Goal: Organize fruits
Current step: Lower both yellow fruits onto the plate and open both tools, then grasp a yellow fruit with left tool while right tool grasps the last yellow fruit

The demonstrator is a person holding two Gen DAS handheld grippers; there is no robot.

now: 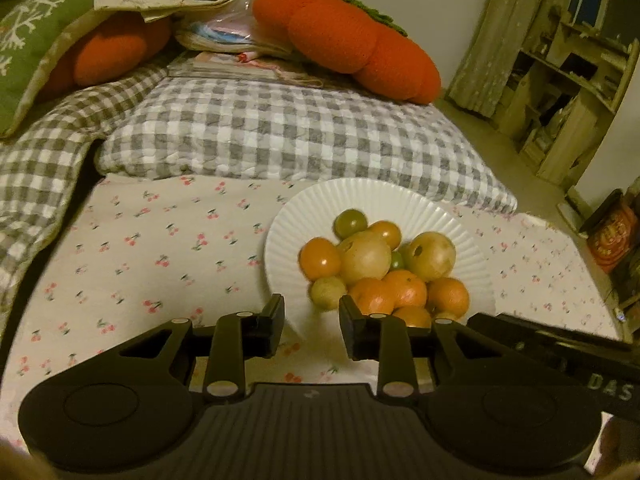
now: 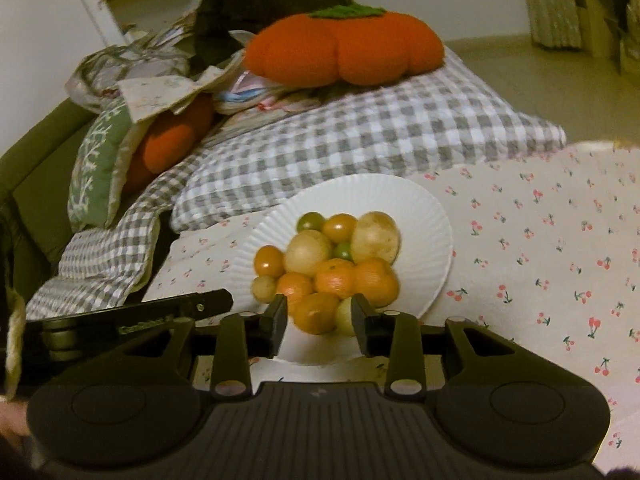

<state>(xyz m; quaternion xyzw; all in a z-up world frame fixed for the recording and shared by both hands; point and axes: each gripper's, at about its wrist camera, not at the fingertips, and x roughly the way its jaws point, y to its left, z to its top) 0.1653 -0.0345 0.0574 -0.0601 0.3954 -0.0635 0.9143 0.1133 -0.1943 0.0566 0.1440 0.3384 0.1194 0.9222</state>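
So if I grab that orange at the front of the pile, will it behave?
The front orange is round, so it may roll if nudged. It props up fruit heaped on the white fluted plate, so neighbours could tumble. Its dimpled peel probably gives the right gripper decent grip.

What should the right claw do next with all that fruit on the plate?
Probably ease forward a little and close on the nearest orange. The right gripper is open with that fruit right between its fingertips at the front of the pile on the white plate, so it looks easiest to grab.
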